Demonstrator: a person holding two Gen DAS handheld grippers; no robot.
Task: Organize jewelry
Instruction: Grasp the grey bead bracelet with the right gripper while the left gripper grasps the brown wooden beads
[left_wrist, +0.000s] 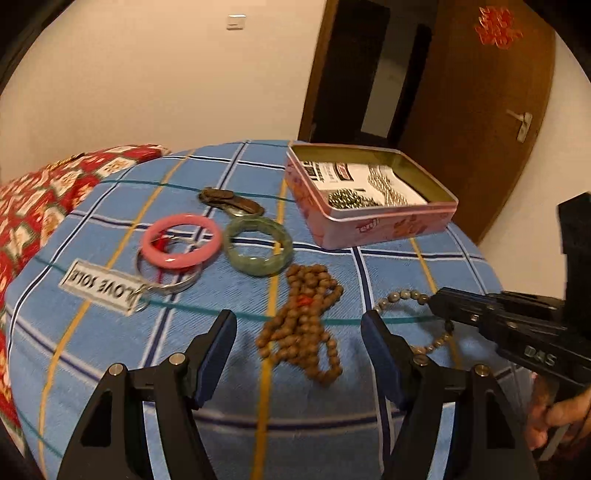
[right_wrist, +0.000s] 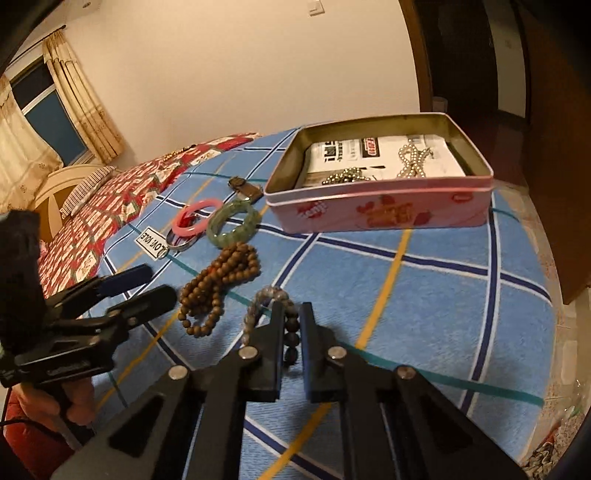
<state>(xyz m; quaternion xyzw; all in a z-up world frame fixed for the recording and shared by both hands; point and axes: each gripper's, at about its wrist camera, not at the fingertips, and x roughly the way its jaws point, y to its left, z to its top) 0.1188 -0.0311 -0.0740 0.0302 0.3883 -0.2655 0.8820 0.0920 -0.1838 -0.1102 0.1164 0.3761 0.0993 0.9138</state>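
My left gripper (left_wrist: 299, 328) is open over a brown bead necklace (left_wrist: 304, 317) on the blue checked cloth. My right gripper (right_wrist: 291, 321) is nearly shut around a grey-brown bead bracelet (right_wrist: 267, 297); that bracelet also shows in the left wrist view (left_wrist: 402, 297) with the right gripper (left_wrist: 439, 299) on it. Beyond lie a green bangle (left_wrist: 258, 245), a pink bangle (left_wrist: 181, 240) on a metal ring, and a brown strap piece (left_wrist: 231, 201). An open pink tin (left_wrist: 384, 219) holds pearl strands (right_wrist: 412, 158) and dark beads.
A keyring tag (left_wrist: 101, 286) reading "LOVE" lies left of the bangles. A red patterned quilt (left_wrist: 37, 195) covers the bed at left. A brown door (left_wrist: 491, 107) stands behind the tin. The cloth's edge falls off at the right (right_wrist: 543, 332).
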